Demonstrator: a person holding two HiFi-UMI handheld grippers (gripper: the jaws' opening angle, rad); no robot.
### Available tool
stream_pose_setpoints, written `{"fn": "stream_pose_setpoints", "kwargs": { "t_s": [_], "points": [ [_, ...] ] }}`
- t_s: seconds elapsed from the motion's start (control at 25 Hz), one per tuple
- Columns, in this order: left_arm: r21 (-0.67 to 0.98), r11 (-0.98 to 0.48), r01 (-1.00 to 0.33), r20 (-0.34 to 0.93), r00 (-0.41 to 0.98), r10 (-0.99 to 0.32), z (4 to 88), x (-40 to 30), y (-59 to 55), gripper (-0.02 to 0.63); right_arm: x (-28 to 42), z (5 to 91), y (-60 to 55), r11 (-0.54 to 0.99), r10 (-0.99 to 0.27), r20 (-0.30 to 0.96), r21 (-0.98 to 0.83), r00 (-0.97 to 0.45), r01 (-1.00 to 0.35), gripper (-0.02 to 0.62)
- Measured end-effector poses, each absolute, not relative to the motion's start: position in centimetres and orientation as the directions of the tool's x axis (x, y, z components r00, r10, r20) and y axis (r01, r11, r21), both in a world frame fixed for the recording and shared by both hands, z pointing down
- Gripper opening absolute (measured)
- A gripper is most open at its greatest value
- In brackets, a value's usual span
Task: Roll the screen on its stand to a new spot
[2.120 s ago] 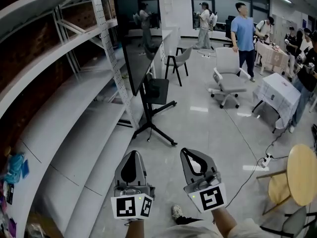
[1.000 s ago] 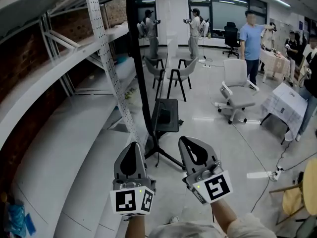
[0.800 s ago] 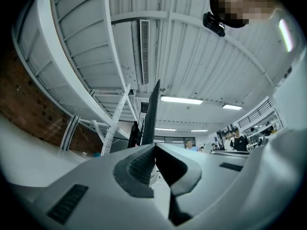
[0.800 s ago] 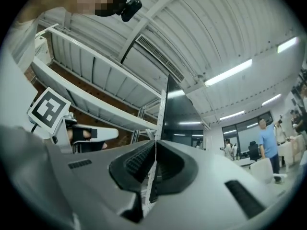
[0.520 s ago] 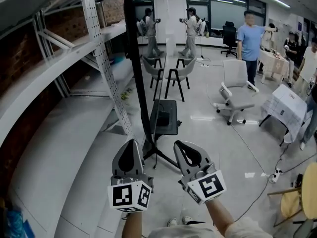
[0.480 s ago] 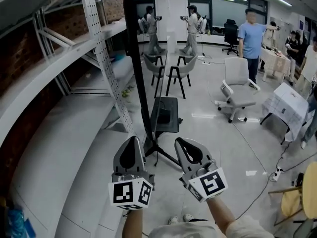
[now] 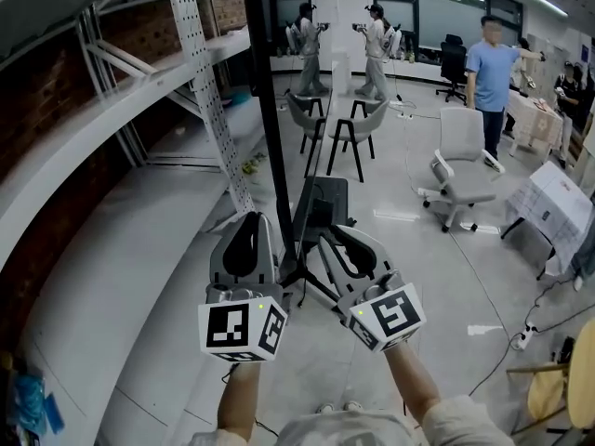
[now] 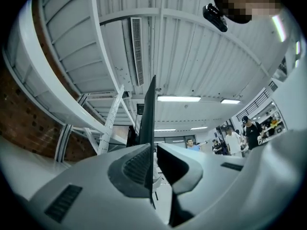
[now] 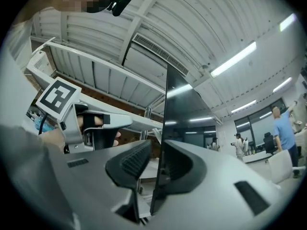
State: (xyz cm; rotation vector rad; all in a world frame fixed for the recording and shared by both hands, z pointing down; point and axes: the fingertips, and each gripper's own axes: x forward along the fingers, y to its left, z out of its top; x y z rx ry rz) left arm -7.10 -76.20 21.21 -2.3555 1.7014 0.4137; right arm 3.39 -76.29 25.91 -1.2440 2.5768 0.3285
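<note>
Both grippers have come right up to the screen point(image 7: 270, 110), which stood well ahead a moment ago and now rises edge-on between them, on its stand point(image 7: 321, 207) just beside the shelving rack point(image 7: 210, 110); the left gripper point(image 7: 249, 217) has its jaws together on nothing; the right gripper point(image 7: 327, 238) has just been opening its jaws to a narrow slit, the screen's edge lined up with it, seemingly not yet gripped; the rolling itself looks still to begin.

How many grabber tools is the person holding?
2. The left gripper is left of the screen edge, jaws shut. The right gripper is right of it; its jaws have just been opening, with nothing held between them. No more seem hidden.
</note>
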Motion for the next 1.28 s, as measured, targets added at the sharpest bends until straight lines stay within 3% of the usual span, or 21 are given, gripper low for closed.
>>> {"fn": "stream_pose_setpoints", "kwargs": {
  "t_s": [0.04,0.08,0.12,0.32,0.76,1.28],
  "points": [
    [-0.011,-0.334,-0.942,-0.338,0.318,-0.886,20.5,-6.9,-76.8,0.062,2.9,25.5,-76.8,0.614,-0.721,-0.336,0.093,-0.605,-0.784,0.131],
    [-0.015,-0.357,-0.934,-0.33,0.342,-0.88,19.9,-6.6,-77.5,0.155,2.4,25.2,-77.5,0.616,-0.715,-0.343,0.1,-0.609,-0.781,0.217],
    [-0.014,-0.378,-0.926,-0.32,0.362,-0.876,19.4,-6.4,-78.3,0.198,2.0,24.9,-78.2,0.615,-0.713,-0.346,0.11,-0.61,-0.781,0.235],
    [0.05,-0.437,-0.898,-0.245,0.413,-0.877,17.6,-5.9,-83.6,0.267,-0.7,26.9,-83.0,0.616,-0.729,-0.276,0.134,-0.627,-0.776,0.249],
    [-0.009,-0.408,-0.913,-0.121,0.406,-0.906,17.4,-4.2,-90.9,0.284,-4.9,33.7,-89.7,0.658,-0.752,-0.09,-0.057,-0.653,-0.751,0.249],
    [-0.056,-0.347,-0.936,-0.1,0.351,-0.931,17.4,-4.0,-94.4,0.27,-5.1,34.5,-93.3,0.515,-0.856,-0.089,-0.044,-0.51,-0.856,0.253]
  ]
}}
